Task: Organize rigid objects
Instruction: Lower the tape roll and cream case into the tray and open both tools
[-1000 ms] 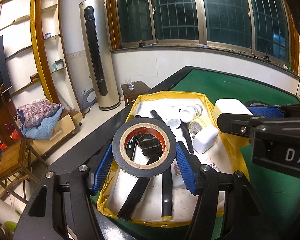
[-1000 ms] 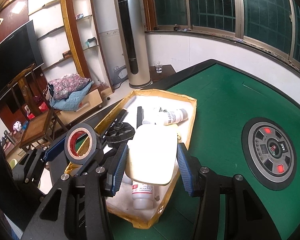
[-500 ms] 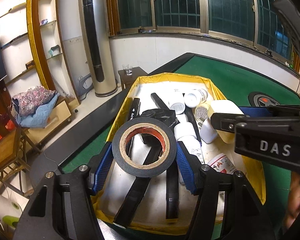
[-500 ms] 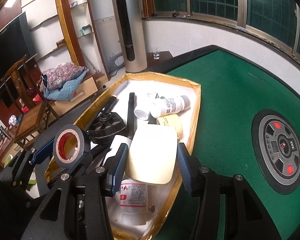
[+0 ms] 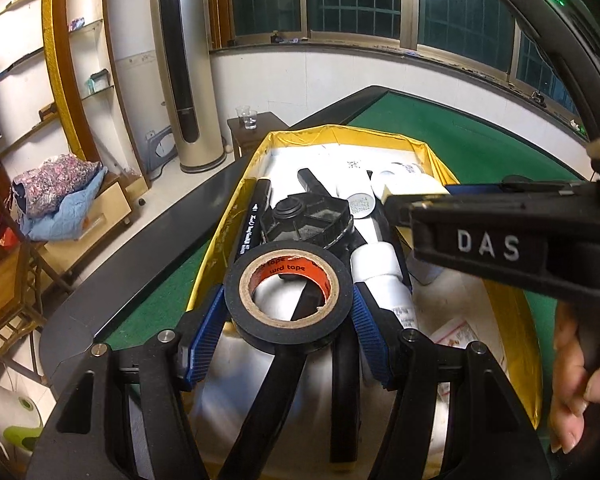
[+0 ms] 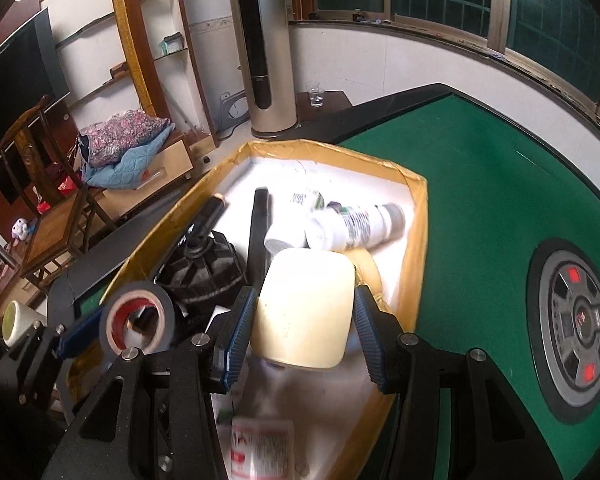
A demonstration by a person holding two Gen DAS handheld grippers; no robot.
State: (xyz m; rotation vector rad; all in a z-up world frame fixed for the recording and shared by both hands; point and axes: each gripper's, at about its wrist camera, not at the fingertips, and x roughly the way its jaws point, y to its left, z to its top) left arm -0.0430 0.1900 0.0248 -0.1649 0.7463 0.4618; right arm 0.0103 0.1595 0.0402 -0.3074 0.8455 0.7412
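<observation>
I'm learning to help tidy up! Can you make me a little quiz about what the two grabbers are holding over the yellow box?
1. True or false: the left gripper is shut on a roll of black tape.
2. What does the right gripper hold? A) a glass cup B) a cream rounded container C) a black marker
3. Fill in: the yellow-edged tray sits on a table with a ____ top.

Key
1. True: both blue pads press the roll's sides.
2. B: it sits between the pads, above the tray.
3. Green: the green table shows beside the tray.
</observation>
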